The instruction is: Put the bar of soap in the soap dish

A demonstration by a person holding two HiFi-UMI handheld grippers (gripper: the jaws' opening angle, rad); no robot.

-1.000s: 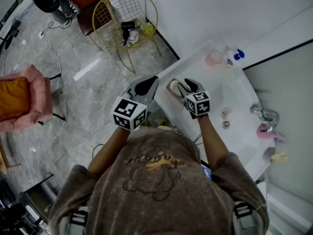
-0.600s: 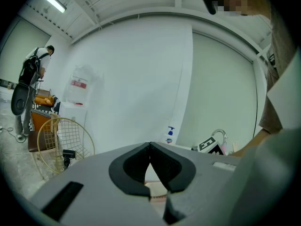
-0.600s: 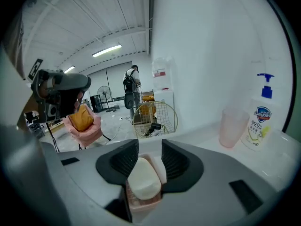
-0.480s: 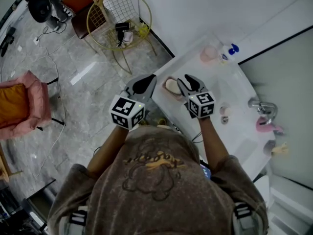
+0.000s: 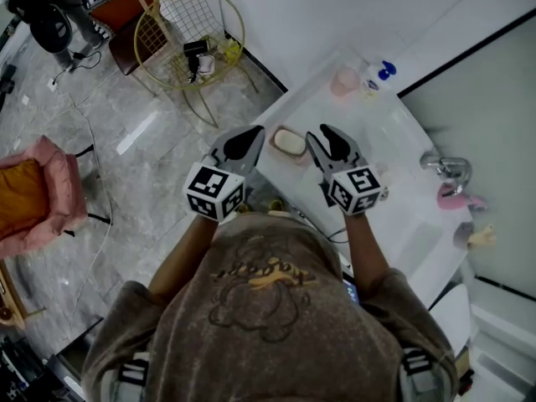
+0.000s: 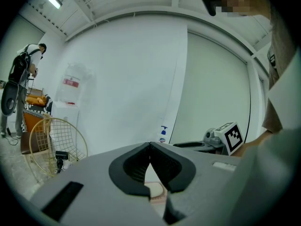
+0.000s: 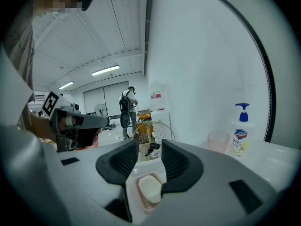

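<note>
A pale oval bar of soap [image 5: 290,141] lies in a pink soap dish [image 5: 279,152] at the near-left end of the white counter [image 5: 394,145]. My right gripper [image 5: 322,136] hovers just right of the dish, open and empty. In the right gripper view the soap [image 7: 150,188] and its dish [image 7: 140,202] show below the parted jaws of that gripper [image 7: 149,147]. My left gripper [image 5: 249,136] hangs off the counter's left edge, shut with nothing held. Its own view has its tips [image 6: 150,147] closed, and the soap [image 6: 154,189] peeks out beneath.
A pink cup [image 5: 344,80] and a pump bottle [image 5: 374,75] stand at the counter's far end. A faucet [image 5: 444,167] is at the right. On the floor to the left are a gold wire stand [image 5: 191,36] and a pink chair [image 5: 33,187]. A person [image 7: 126,108] stands far off.
My right gripper has drawn back to the right, off the soap dish, leaving the soap uncovered in it. The left gripper has barely moved.
</note>
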